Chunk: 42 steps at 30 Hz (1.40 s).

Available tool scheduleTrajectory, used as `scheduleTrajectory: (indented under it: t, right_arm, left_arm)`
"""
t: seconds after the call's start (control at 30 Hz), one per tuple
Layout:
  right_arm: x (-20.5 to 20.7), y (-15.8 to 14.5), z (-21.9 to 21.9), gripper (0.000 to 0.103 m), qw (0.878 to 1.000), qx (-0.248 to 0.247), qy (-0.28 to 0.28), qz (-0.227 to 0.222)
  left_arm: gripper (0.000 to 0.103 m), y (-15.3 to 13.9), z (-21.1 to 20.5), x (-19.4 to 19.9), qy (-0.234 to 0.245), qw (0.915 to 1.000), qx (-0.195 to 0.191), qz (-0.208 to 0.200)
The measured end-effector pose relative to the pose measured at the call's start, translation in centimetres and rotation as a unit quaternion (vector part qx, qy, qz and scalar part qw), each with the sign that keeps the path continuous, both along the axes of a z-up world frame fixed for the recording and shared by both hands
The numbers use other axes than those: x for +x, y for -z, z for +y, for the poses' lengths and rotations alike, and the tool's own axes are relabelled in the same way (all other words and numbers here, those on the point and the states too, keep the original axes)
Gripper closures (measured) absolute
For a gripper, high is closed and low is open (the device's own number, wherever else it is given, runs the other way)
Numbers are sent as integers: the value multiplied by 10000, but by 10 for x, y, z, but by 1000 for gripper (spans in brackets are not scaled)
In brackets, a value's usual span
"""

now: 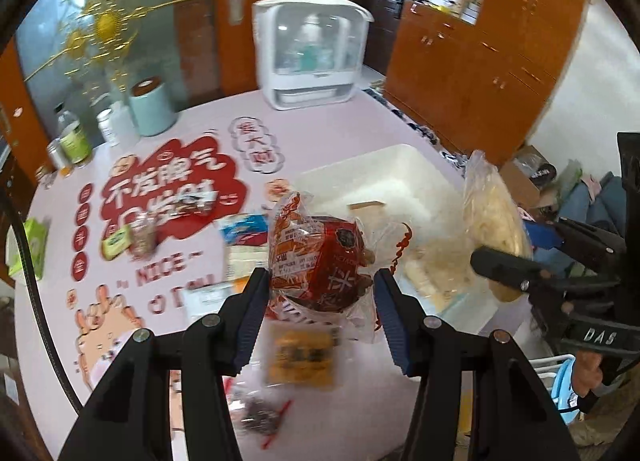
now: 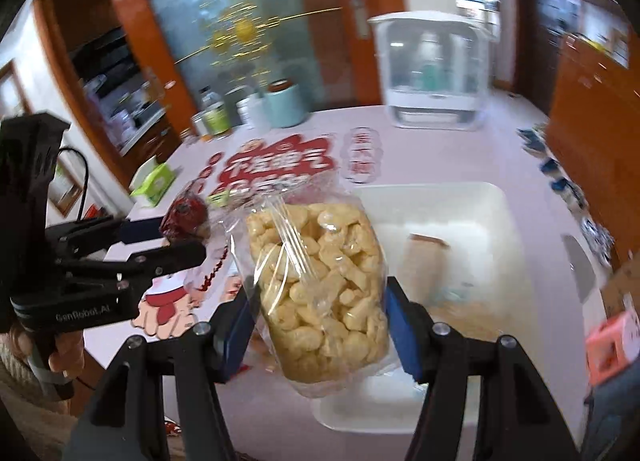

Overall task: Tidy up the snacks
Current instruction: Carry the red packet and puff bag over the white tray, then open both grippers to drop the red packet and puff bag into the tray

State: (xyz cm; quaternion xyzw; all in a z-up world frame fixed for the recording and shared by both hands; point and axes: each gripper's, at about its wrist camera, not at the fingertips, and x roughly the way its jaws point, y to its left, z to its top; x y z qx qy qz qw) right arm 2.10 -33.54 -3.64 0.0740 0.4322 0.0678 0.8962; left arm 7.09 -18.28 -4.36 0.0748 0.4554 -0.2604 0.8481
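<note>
My left gripper (image 1: 322, 289) is shut on a red-and-clear snack packet (image 1: 320, 257), held above the pink table (image 1: 320, 133). My right gripper (image 2: 320, 317) is shut on a clear bag of pale yellow puffed snacks (image 2: 320, 293), lifted over the near rim of a white bin (image 2: 480, 213). In the left wrist view the same bag (image 1: 496, 213) and right gripper (image 1: 516, 261) hang at the right, beside the white bin (image 1: 384, 173). The right wrist view shows the left gripper (image 2: 172, 239) with the red packet (image 2: 186, 217) at the left. A brown packet (image 2: 426, 257) lies inside the bin.
Loose snacks lie on the table: an orange packet (image 1: 302, 357), a blue-white packet (image 1: 244, 237), a green one (image 1: 116, 241) and a dark one (image 1: 260, 417). A white appliance (image 1: 312, 53), a mint canister (image 1: 152, 105), bottles (image 1: 74, 139) and a tissue box (image 2: 154, 181) stand at the back.
</note>
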Motion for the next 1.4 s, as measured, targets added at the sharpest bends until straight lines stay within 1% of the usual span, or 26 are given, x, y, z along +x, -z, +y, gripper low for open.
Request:
scheduleTrajectory:
  t: [0.17, 0.3, 0.43, 0.6, 0.77, 0.97, 1.03, 1.07, 1.1, 1.17, 1.23, 1.3, 1.4]
  right_arm:
    - [-10, 0, -53, 42, 9986, 91, 515, 72]
    - [-13, 5, -81, 41, 9974, -1, 700, 155]
    - [-13, 13, -104, 41, 9964, 123, 791, 283]
    - [-9, 19, -119, 41, 9960, 196, 793, 356]
    - [-3, 23, -123, 41, 9960, 228, 755, 413]
    - [2, 25, -124, 40, 9962, 222, 716, 434]
    - [4, 27, -123, 40, 9963, 208, 698, 454]
    - [5, 28, -123, 40, 9961, 198, 710, 488]
    - [6, 29, -122, 40, 9957, 176, 728, 538]
    - [7, 31, -121, 38, 9961, 107, 704, 527]
    - [7, 30, -119, 32, 9963, -8, 745, 423]
    - [6, 27, -119, 21, 9960, -135, 831, 304]
    - [6, 25, -120, 18, 9961, -100, 845, 226]
  left_arm:
    - [51, 6, -50, -8, 62, 10000, 45, 46]
    - [51, 9, -78, -11, 91, 9999, 63, 55]
    - [50, 13, -98, -14, 87, 9999, 119, 80]
    - [50, 18, -114, -14, 53, 9997, 200, 120]
    - [50, 21, -122, -11, 13, 9996, 239, 156]
    - [49, 24, -130, -13, 16, 9992, 392, 109]
    - [36, 23, -130, -13, -40, 9992, 406, 48]
    - [23, 22, -129, -13, -61, 9992, 390, 29]
    - [14, 21, -127, -13, -98, 9994, 331, 10]
    - [12, 19, -123, -12, -169, 9996, 218, -27]
    - [12, 19, -119, -10, -187, 9997, 173, 14]
    - [12, 20, -114, -8, -262, 9995, 165, 59]
    - [12, 21, -109, -5, -364, 9991, 157, 123]
